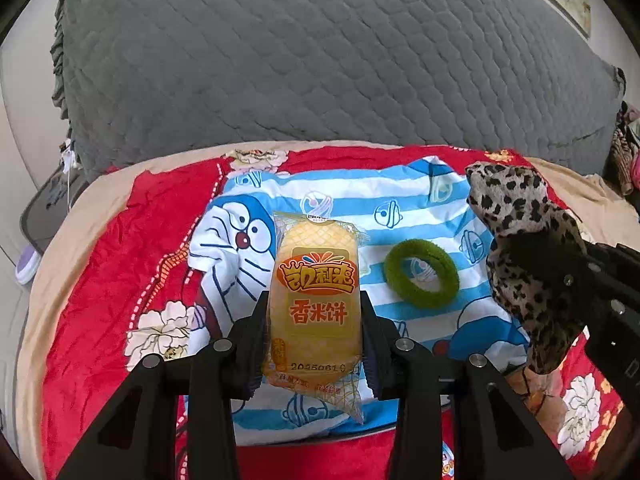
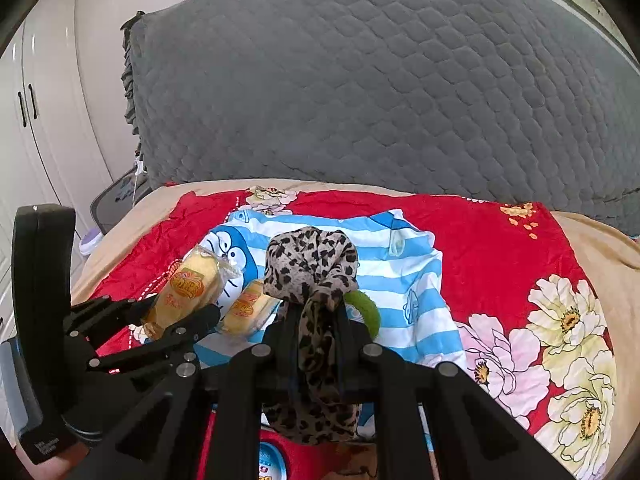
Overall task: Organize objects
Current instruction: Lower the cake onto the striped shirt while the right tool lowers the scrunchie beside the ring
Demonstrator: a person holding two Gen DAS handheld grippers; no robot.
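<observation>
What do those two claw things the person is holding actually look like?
Both are matte black. The left gripper and right gripper each have two flat fingers on angular linkage bars joined by round silver pins. The left's chunky handle carries small white lettering. No cables or sleeves show.

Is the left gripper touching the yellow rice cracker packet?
Touching: the left wrist view shows the left gripper closed on the yellow rice cracker packet, both fingers pressing its sides.
</observation>
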